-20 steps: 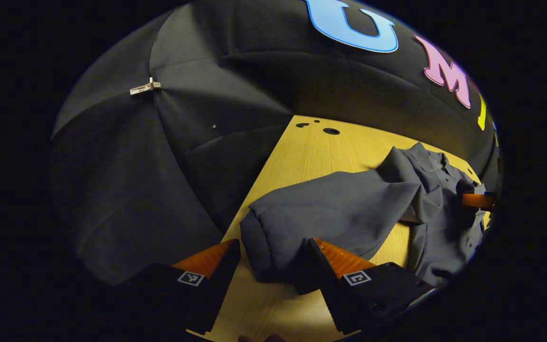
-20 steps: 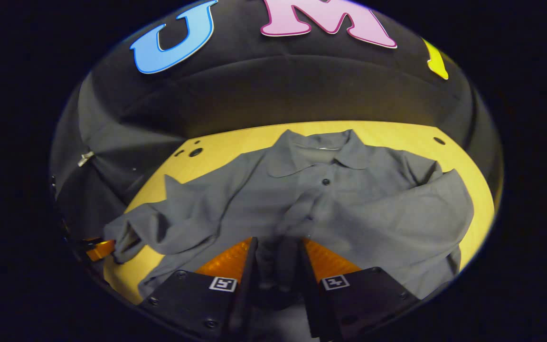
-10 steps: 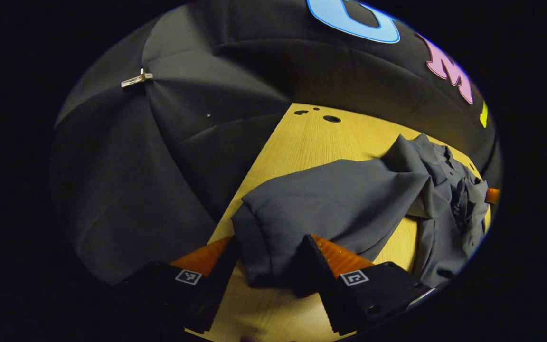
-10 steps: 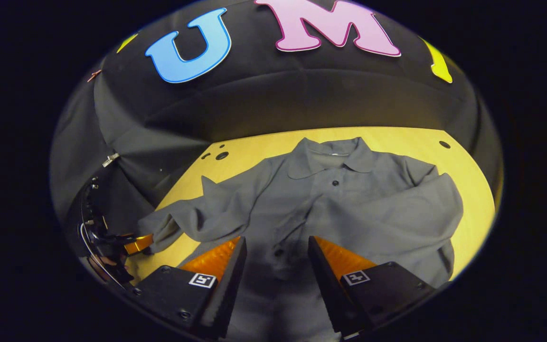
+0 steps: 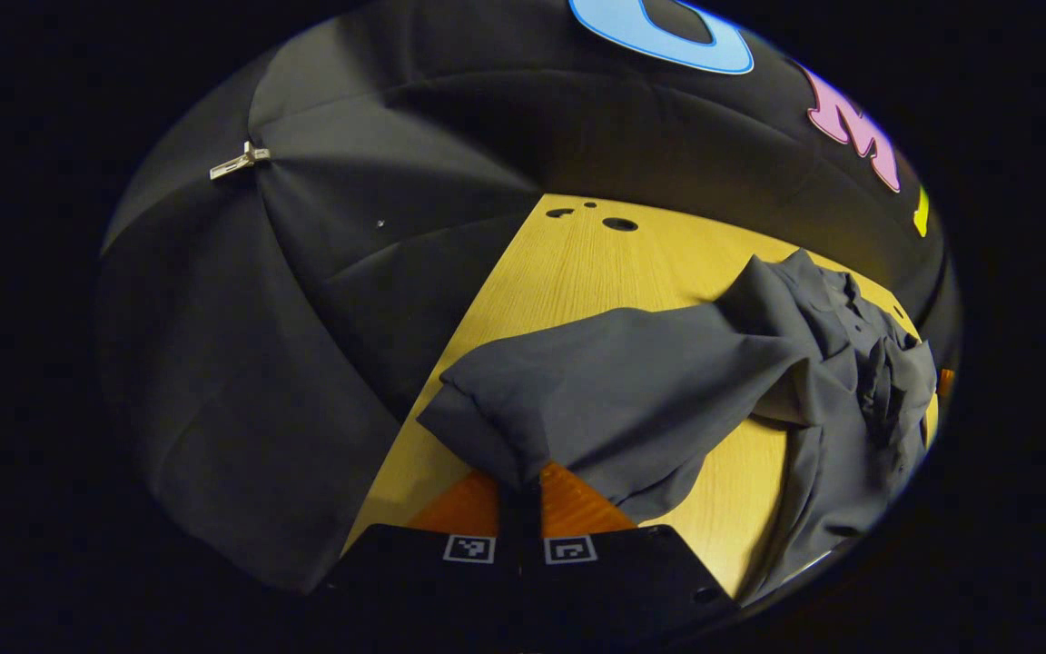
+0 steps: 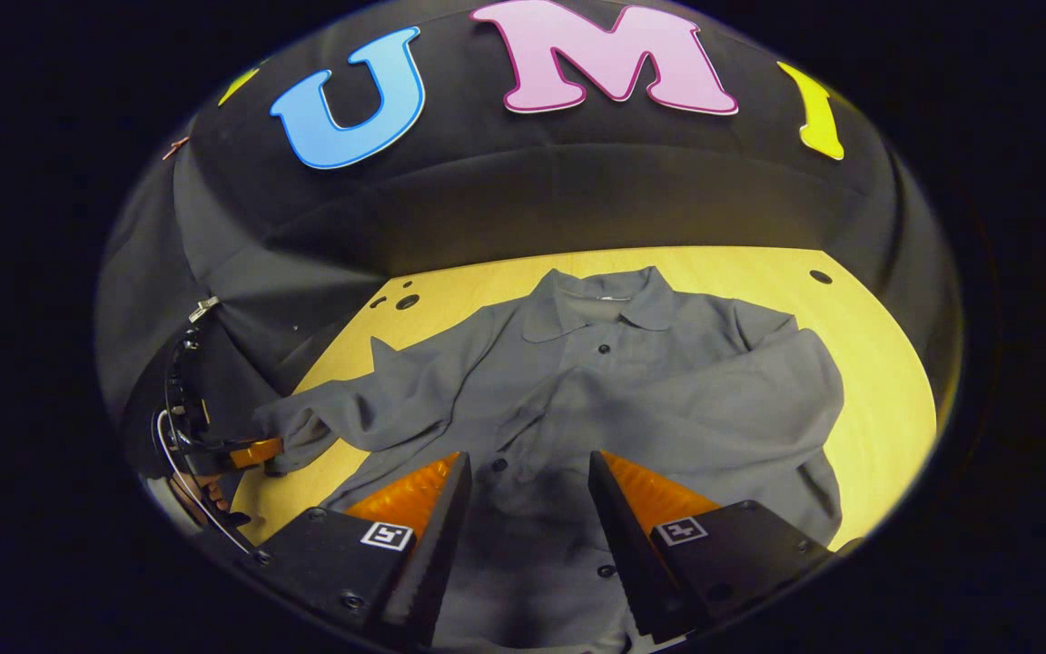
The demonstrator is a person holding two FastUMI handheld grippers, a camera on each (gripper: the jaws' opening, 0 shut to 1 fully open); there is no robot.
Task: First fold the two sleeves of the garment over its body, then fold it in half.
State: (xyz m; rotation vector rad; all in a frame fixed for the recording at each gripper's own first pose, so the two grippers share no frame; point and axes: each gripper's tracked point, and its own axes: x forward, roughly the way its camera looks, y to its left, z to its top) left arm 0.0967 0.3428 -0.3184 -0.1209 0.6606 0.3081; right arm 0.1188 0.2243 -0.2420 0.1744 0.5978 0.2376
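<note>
yellow wooden tabletop [image 6: 877,381] carries your grey collared button-up shirt [image 6: 614,391], spread flat.
your left gripper [image 5: 520,481] is clenched on its sleeve cuff [image 5: 487,427]; your right gripper [image 6: 523,477] hovers released over the shirt front.

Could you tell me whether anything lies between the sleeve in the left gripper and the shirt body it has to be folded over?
Nothing visible does. The left gripper is shut on the sleeve cuff, and just bare table separates it from the shirt body. The right gripper hovers open above the shirt's lower front and could crowd the fold.
</note>
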